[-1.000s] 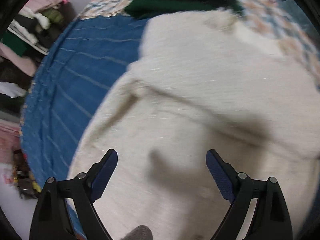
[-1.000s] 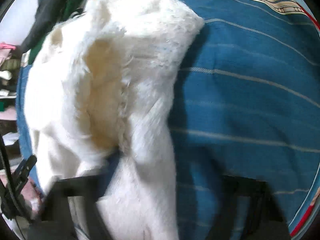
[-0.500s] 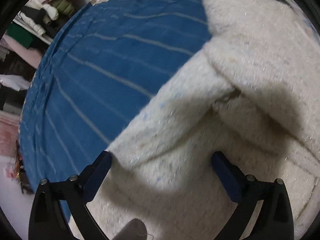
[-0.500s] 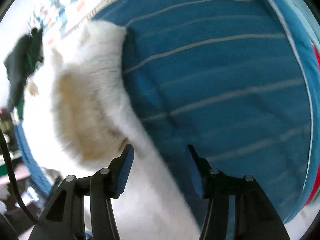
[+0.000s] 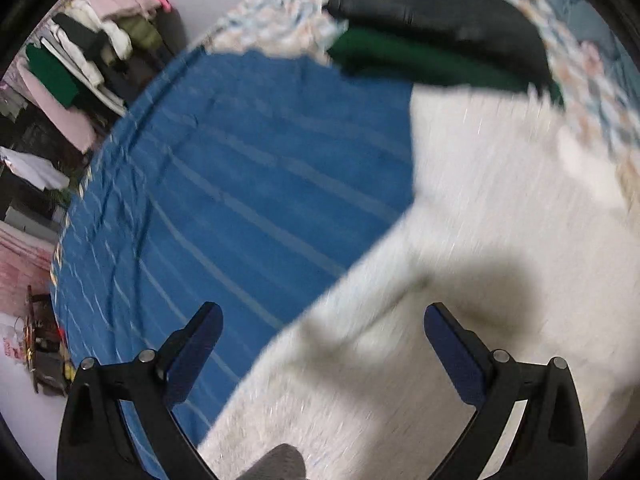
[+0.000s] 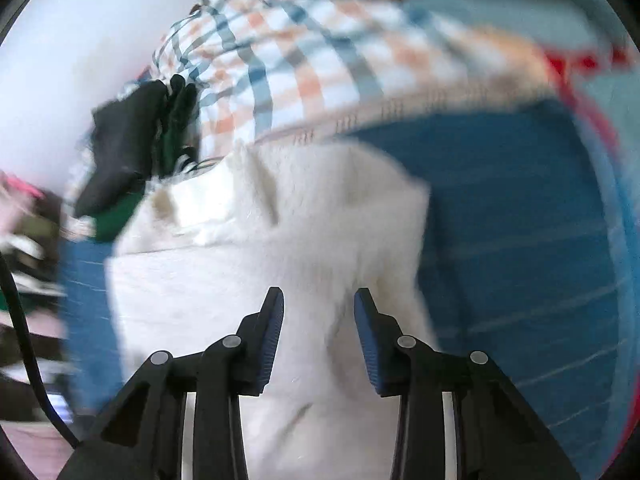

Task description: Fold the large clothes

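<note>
Right wrist view: our right gripper point(image 6: 318, 312) fingers gape over the white sweater point(image 6: 280, 248); left gripper point(image 5: 320, 340) spread wide; we should pinch one edge.

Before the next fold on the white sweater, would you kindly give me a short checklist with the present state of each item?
1. Left tool open and empty: ok, jaws wide, nothing between them.
2. Right tool free of cloth: cannot tell; jaws part open, white sweater lies right under them.
3. Sweater lying flat: not ok, it shows humps and creases.
4. Sweater edge visible to grab: ok, the edge crosses the blue sheet ahead of the left tool.
5. Dark clothes away from the sweater: not ok, the pile borders its far end.
6. Sharp view: not ok, both blurred.
</note>
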